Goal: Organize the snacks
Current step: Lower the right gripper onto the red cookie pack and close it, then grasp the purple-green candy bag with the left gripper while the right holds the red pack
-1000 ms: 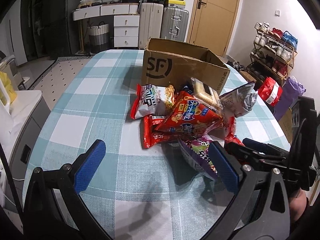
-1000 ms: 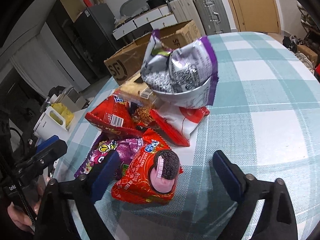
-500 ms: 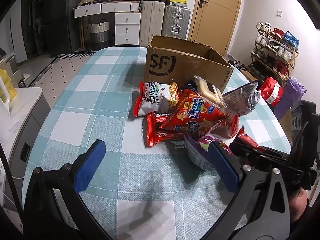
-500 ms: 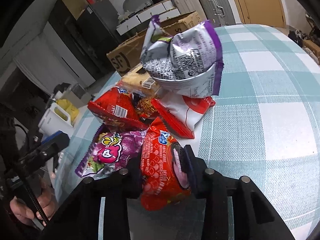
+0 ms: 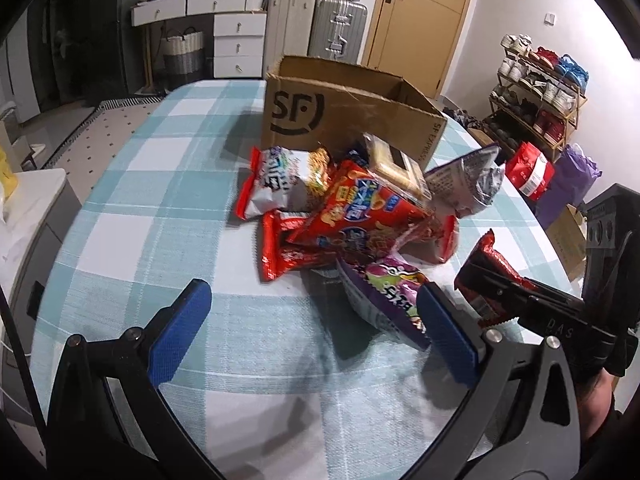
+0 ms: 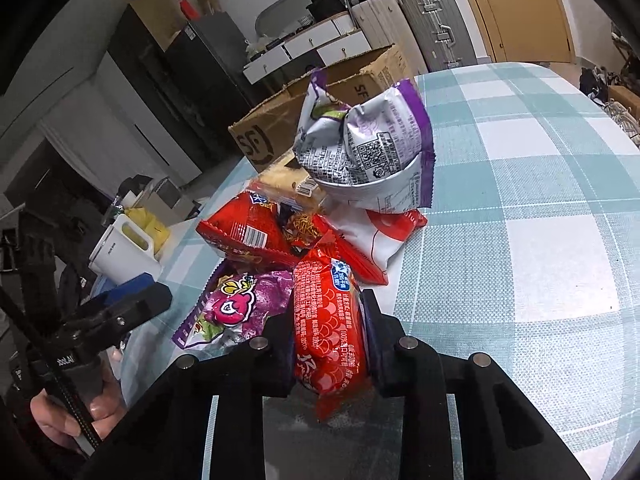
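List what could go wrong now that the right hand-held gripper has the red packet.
1. The right hand-held gripper pinches the red cookie packet hard; the contents may crush.
2. The packet touches the purple candy bag; lifting may drag it.
3. The silver-purple bag perches atop the pile before the cardboard box; a nudge may topple it.

Suitcases (image 5: 316, 20) flank a wooden door (image 5: 420, 20); shoe rack (image 5: 536, 92) stands right.

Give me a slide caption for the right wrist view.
Right gripper shut on a red snack pack beside the snack pile, cardboard box behind.
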A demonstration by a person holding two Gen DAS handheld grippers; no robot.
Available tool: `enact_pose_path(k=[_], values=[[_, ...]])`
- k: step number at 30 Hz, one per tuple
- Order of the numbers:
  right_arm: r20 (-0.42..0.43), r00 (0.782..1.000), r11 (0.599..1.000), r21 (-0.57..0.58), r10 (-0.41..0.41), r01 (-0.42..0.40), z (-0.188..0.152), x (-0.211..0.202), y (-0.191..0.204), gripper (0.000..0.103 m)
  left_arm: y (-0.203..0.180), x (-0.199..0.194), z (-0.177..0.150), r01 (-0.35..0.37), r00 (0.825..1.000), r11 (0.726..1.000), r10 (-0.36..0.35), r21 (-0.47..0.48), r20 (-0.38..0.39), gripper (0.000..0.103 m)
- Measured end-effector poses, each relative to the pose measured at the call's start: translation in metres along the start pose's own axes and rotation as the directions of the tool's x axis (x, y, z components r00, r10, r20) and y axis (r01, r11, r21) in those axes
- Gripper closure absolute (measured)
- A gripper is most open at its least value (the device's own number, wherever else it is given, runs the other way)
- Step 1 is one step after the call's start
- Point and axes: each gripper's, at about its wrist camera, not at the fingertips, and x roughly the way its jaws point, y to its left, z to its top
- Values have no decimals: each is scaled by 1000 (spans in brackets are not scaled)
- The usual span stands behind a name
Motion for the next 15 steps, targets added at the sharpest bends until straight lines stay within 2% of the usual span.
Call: enact_pose_path(k=[15], values=[[41,999,1000,17,2,-2,-6,-22,-12,76,-22,42,7,72,993,997,-74,-27,-91,1]])
